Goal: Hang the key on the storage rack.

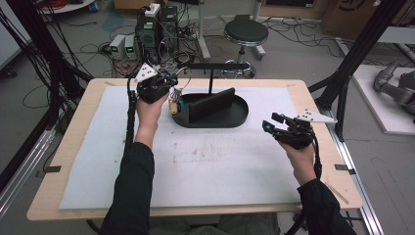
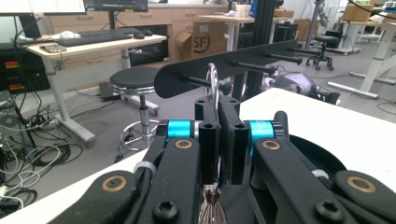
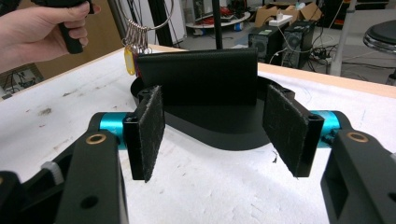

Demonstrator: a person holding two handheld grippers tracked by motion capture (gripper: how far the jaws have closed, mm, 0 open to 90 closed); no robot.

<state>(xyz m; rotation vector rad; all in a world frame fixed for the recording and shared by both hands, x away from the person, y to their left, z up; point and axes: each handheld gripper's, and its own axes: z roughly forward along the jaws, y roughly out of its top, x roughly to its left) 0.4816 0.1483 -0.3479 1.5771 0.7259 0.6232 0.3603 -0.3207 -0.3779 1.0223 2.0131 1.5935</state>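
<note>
Cables, computer boxes and a round stool (image 1: 246,32) crowd the floor behind a wooden table (image 1: 63,142) covered by a white mat (image 1: 195,161) in the high view. On the mat's far half sits a black oval stand (image 1: 230,117) with an upright panel and a thin post carrying a peg bar (image 1: 213,65). Over at the stand's left end, the left gripper (image 1: 172,84) is held high in the person's left hand (image 1: 149,110), and a key ring (image 1: 182,78) with a yellow tag and small keys dangling below it sits at its tips, close to the bar's left end. The right gripper (image 1: 270,122) hovers off to the right of the stand, well apart from the ring, in the right hand (image 1: 299,152).

Left gripper view now: the jaws are clenched on the key ring (image 2: 212,81), the silver loop rising straight up between them, keys hanging beneath. The ring stands right at one of the pegs on the peg bar (image 2: 233,65); whether it is already over that peg cannot be told. A stool and a desk show behind.

Right gripper view: jaws spread wide, nothing between the fuzzy pads (image 3: 149,126), the stand's panel (image 3: 198,77) dead ahead. Up left, the left hand (image 3: 35,35) holds the ring (image 3: 149,16), the yellow tag (image 3: 129,60) hanging beside the panel.
</note>
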